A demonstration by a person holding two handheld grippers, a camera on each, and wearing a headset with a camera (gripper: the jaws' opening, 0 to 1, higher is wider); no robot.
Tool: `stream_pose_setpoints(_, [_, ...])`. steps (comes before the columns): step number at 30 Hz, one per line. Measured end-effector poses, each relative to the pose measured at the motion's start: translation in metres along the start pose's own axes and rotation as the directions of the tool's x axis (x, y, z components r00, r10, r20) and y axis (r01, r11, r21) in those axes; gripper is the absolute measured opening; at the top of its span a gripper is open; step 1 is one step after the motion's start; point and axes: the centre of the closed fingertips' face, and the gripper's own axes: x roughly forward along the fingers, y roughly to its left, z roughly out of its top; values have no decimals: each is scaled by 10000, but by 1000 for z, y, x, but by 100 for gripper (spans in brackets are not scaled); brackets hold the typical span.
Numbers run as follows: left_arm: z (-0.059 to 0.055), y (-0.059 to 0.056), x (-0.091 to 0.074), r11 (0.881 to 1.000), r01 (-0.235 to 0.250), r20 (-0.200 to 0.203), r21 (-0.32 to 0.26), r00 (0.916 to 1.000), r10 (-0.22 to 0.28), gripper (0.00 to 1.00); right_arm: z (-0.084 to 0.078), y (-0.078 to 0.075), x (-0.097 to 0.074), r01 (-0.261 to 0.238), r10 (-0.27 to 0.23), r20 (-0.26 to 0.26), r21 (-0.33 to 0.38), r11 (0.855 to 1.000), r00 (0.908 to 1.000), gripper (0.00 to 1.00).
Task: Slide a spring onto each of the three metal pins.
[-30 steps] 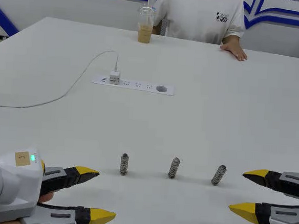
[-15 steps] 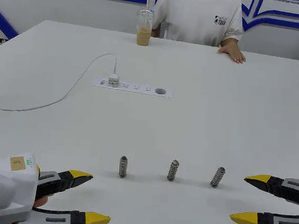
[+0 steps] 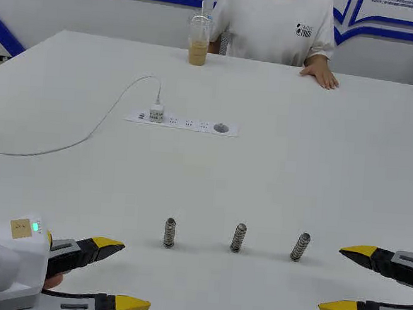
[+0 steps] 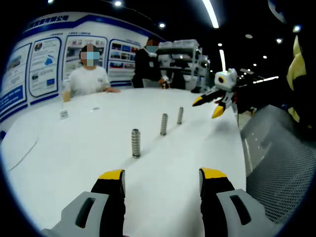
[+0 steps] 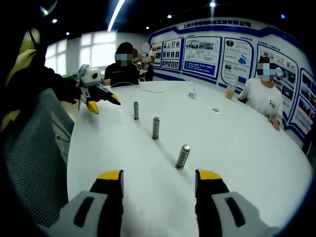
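Metal springs (image 3: pixel 238 237) sit on all three pins (image 5: pixel 185 147), so the spread, empty left tongs (image 3: pixel 134 276) or right tongs (image 3: pixel 331 278) could bump one over on the desk (image 3: pixel 262 166).

The table (image 3: pixel 320 156) and the power strip (image 3: pixel 184 122) on it are plain white. Nearer than the power strip, the 3 springs (image 3: pixel 238 237) are silver-grey, and the left gripper (image 3: pixel 131 276) and right gripper (image 3: pixel 334 277) have yellow tips on black jaws. Beyond the power strip, the cup (image 3: pixel 199 41) holds tan liquid, the shirt (image 3: pixel 272 21) is white, and the wall (image 3: pixel 75 4) is white with blue stripes.
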Motion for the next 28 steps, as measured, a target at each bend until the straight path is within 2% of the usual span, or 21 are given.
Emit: stream_pose_setpoints(28, [2,1,1,10000,-12,21,16,10000,12,62,0,-4,-1,141,-142,72,157,9998,9999,61])
